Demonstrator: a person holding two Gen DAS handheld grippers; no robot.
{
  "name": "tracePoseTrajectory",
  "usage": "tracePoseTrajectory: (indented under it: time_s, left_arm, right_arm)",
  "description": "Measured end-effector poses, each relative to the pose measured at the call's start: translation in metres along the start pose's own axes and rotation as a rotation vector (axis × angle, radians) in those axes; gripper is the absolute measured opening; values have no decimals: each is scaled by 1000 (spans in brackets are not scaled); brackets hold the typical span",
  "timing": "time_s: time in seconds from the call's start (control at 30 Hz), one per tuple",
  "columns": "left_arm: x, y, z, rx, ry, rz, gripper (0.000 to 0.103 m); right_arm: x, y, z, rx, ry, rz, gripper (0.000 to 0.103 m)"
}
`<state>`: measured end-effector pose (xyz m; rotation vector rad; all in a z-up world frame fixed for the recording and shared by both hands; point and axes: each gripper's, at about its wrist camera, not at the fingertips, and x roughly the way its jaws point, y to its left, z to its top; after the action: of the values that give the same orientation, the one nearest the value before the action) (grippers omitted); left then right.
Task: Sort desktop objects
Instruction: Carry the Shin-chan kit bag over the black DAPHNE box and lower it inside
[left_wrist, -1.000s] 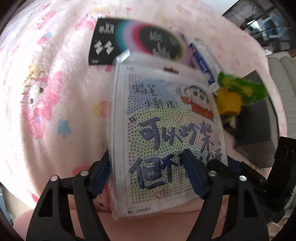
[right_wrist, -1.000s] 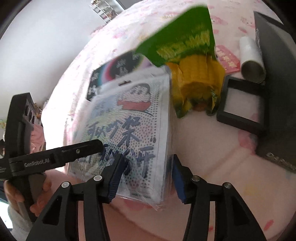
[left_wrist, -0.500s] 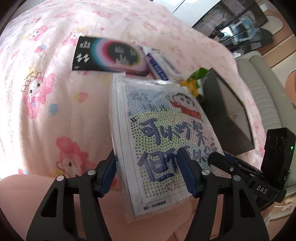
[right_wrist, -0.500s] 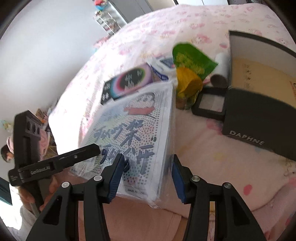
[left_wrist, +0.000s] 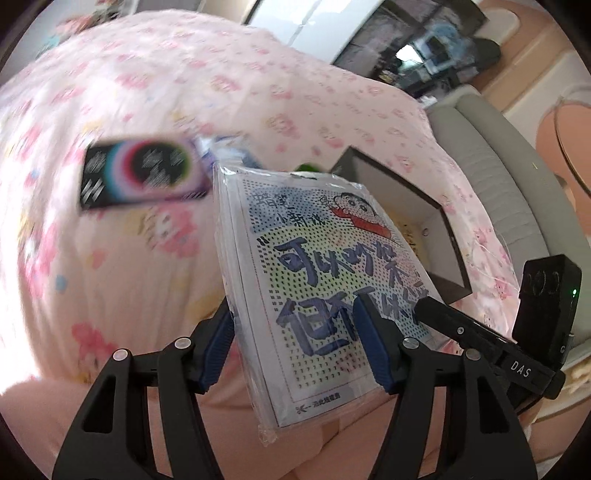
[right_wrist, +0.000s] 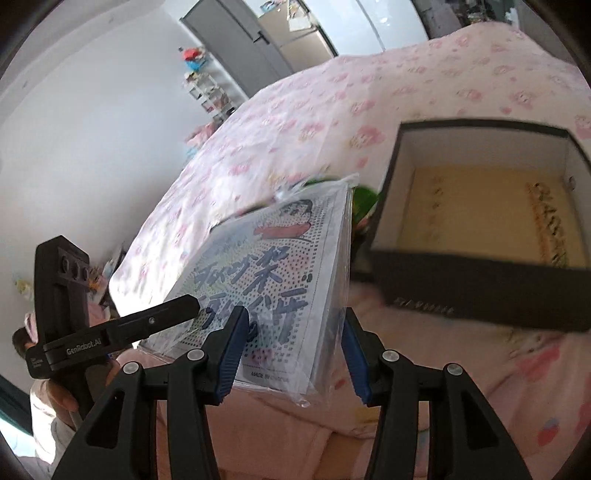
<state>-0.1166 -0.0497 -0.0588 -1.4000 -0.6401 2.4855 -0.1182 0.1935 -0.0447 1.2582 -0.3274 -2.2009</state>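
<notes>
Left fingers (left_wrist: 295, 343): blue pads set on either edge of the plastic-wrapped booklet (left_wrist: 325, 291), one on its left spine edge, one on its printed face; partly parted, closed on the pack.
Right fingers (right_wrist: 291, 350): blue pads astride the same booklet (right_wrist: 273, 291) at its near right corner, about half parted; the right pad stands just off the wrap's edge, the left lies against the cover. Contact looks like a grip, but the clear wrap blurs the right side.
Booklet: flat pack in clear film, cartoon boy and large blue hand-lettered characters on a dotted ground; held tilted, near end low, far end raised above the bed (left_wrist: 258, 92).
Cross view: right gripper's finger shows at the booklet's right edge in the left wrist view (left_wrist: 480, 336); left gripper's finger shows at its left edge in the right wrist view (right_wrist: 122, 328), with a hand (right_wrist: 62, 395) on its handle.
Black box (right_wrist: 480, 229): open-topped, white walls, yellowish printed floor, on the bed just right of the booklet.
Dark card (left_wrist: 140, 173): rainbow ring print, lying flat on the bed beyond the booklet's far left corner; blurred.
Green packet (right_wrist: 364, 203): partly hidden between booklet and box.
Bed cover: pink, cartoon print.
</notes>
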Motion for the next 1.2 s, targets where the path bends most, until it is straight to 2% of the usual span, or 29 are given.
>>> tracePoseTrajectory:
  time_s: [0.27, 0.53, 0.67, 0.83, 0.97, 1.2]
  left_arm:
    - [26, -59, 44, 64, -25, -68, 65]
    - [69, -100, 81, 96, -15, -63, 65]
    - [98, -109, 90, 103, 21, -48, 65]
    - [131, -116, 95, 120, 69, -36, 65]
    - [161, -125, 98, 116, 108, -57, 65]
    - [190, -135, 99, 130, 142, -46, 65]
  right_arm:
    - [-39, -37, 46, 22, -81, -82, 46]
    - [-43, -81, 83, 82, -125, -138, 46]
    - [-33, -102, 87, 115, -142, -168, 46]
    - [-16, -136, 87, 178, -124, -161, 46]
    - [-16, -156, 85, 226, -124, -193, 46]
    - [-3, -182, 92, 278, -100, -240, 46]
